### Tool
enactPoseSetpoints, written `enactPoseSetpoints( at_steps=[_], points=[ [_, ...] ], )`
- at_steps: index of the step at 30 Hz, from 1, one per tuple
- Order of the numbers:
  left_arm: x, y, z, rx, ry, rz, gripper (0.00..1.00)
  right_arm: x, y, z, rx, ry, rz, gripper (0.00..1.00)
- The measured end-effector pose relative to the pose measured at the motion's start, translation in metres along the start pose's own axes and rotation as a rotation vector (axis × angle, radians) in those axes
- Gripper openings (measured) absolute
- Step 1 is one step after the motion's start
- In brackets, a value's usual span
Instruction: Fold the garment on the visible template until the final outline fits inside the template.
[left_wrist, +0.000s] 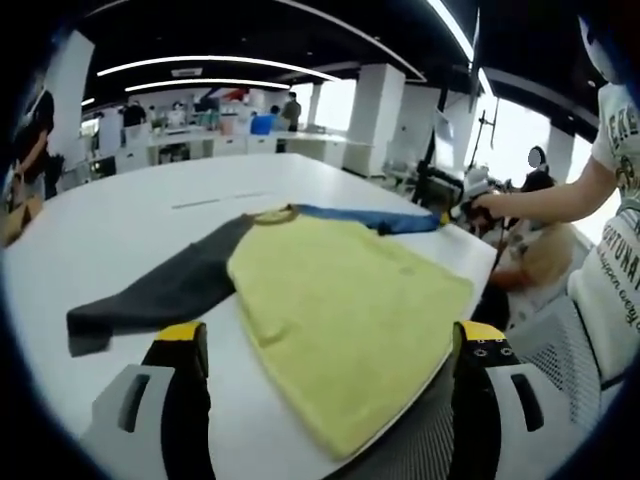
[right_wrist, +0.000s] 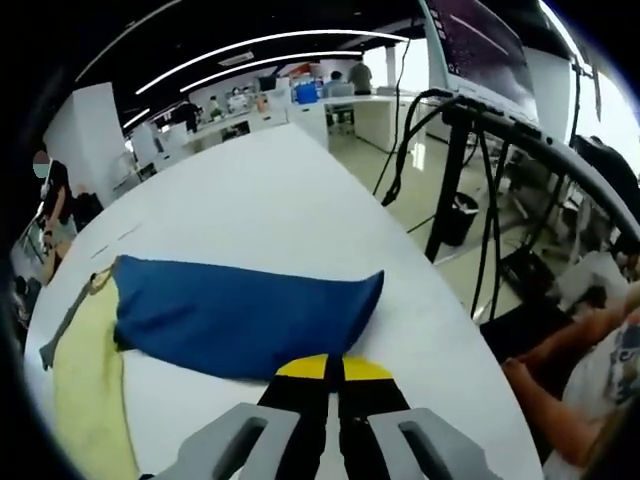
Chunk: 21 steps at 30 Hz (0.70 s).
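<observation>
Yellow garment lay mid-frame on the white tabletop, its hem overhanging the near edge, grey sleeve stretched lower left with bare room beyond. Left gripper fingers stood wide apart. Right gripper fingers were closed, apparently pinching the blue sleeve. Monitor stand crowded the tabletop's right edge.
</observation>
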<state>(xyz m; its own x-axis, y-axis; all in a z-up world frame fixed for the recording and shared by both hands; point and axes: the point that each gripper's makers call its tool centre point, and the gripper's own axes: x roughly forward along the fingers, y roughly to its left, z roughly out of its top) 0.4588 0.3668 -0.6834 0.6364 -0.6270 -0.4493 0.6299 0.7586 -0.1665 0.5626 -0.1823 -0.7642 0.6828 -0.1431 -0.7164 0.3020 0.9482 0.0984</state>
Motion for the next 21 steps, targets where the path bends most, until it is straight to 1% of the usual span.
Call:
enactPoseSetpoints(
  at_steps=[2, 10, 18, 21],
  points=[
    [0.000, 0.000, 0.000, 0.002, 0.003, 0.003, 0.99, -0.001, 0.005, 0.006, -0.002, -0.009, 0.012, 0.00],
    [-0.002, 0.003, -0.002, 0.001, 0.007, 0.006, 0.99, -0.004, 0.025, 0.024, -0.054, -0.039, 0.054, 0.00],
    [-0.002, 0.005, -0.003, -0.001, 0.008, 0.012, 0.99, -0.005, 0.041, 0.031, -0.084, -0.054, 0.082, 0.00],
    [-0.002, 0.005, -0.002, -0.004, 0.002, 0.014, 0.99, -0.008, 0.052, 0.034, -0.090, -0.062, 0.102, 0.00]
  ],
)
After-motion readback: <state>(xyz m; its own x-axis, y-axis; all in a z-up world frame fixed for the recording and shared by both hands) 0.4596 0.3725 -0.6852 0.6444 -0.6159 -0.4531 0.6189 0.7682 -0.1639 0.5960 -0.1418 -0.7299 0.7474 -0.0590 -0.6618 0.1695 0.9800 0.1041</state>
